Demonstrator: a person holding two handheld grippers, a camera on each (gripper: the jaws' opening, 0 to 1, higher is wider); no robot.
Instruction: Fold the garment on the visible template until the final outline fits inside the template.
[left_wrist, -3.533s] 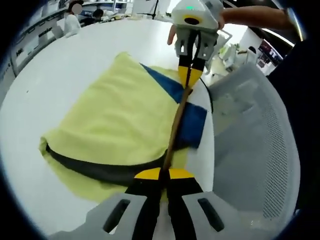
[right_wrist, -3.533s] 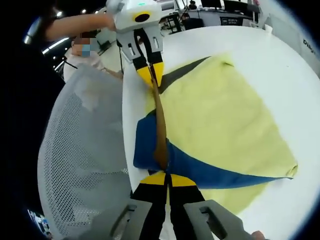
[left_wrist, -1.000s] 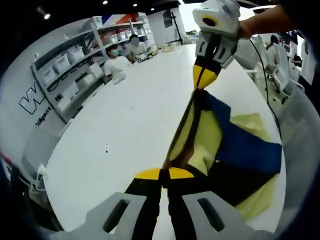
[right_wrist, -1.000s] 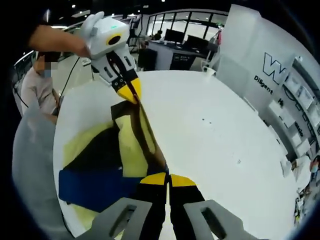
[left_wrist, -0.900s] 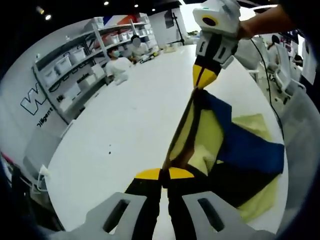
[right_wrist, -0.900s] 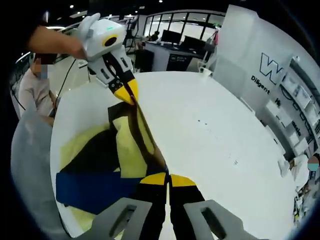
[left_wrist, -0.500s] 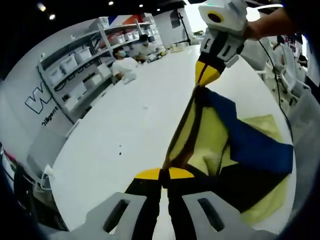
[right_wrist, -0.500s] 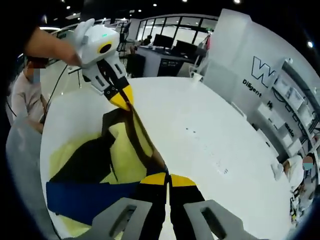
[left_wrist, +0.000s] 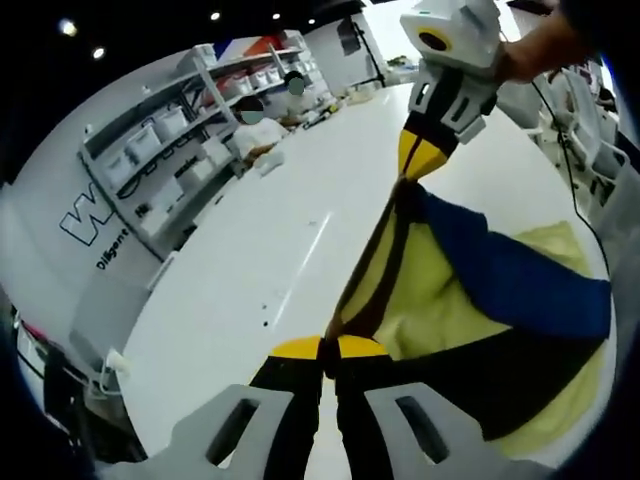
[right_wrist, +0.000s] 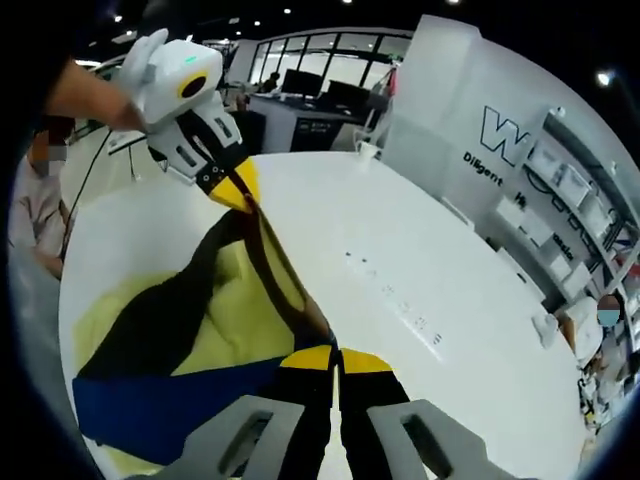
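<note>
Pale yellow garment (left_wrist: 440, 300) with black and royal blue bands, white table (left_wrist: 270, 250), black grippers with yellow fingertips (left_wrist: 420, 160), white wall with dark lettering (right_wrist: 500, 140)

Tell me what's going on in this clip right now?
A person holds a two-jaw gripper in each hand. The left gripper and the right gripper are each shut on one edge of a yellow, black and blue cloth garment, stretching that edge taut between them above a white round table. The rest drapes onto the table.
</note>
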